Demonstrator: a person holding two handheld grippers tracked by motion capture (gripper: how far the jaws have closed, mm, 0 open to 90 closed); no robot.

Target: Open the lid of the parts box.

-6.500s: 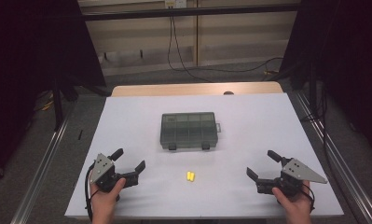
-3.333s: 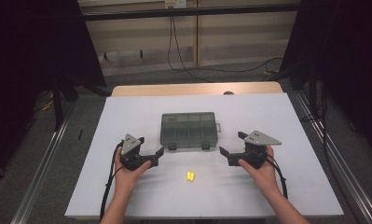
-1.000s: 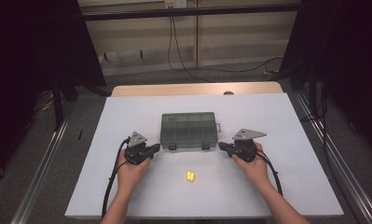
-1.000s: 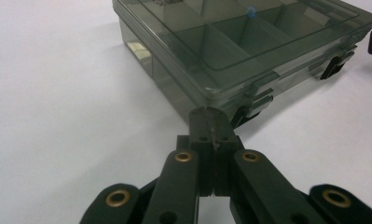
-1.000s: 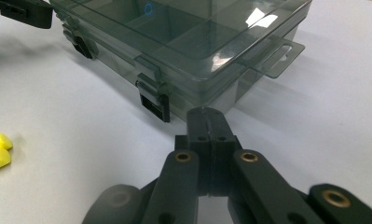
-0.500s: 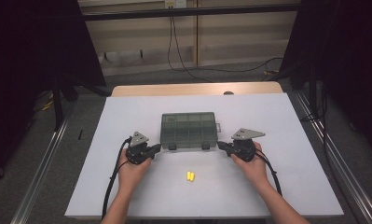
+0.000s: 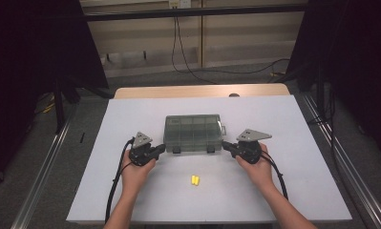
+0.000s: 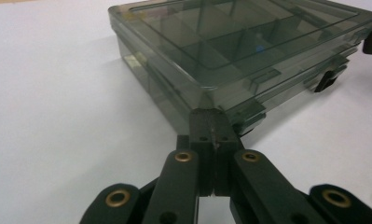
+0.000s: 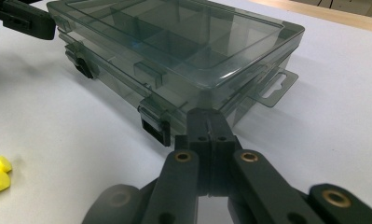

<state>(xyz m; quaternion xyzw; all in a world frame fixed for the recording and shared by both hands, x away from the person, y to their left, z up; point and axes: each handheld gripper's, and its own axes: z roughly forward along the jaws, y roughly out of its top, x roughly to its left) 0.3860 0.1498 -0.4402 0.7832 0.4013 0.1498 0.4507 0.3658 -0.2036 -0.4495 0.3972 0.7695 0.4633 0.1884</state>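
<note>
Smoky grey plastic box (image 7: 193, 132) sits mid-table (image 7: 298, 124), lid down, latches facing the person. Since a second ago the right tool (image 7: 225, 144) has edged in to the box's near right corner; left tool (image 7: 162, 148) unchanged at the near left. Both tools pinched shut, empty. Likely bracing to work the latches. Yellow pieces (image 7: 195, 180) lie near, untouched.

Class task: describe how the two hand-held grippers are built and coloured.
The left gripper and right gripper are black, with linked jaws on brass-coloured pivot pins. Each carries a grey three-cornered plate on top and trails a black cable. The forearms are bare.
</note>
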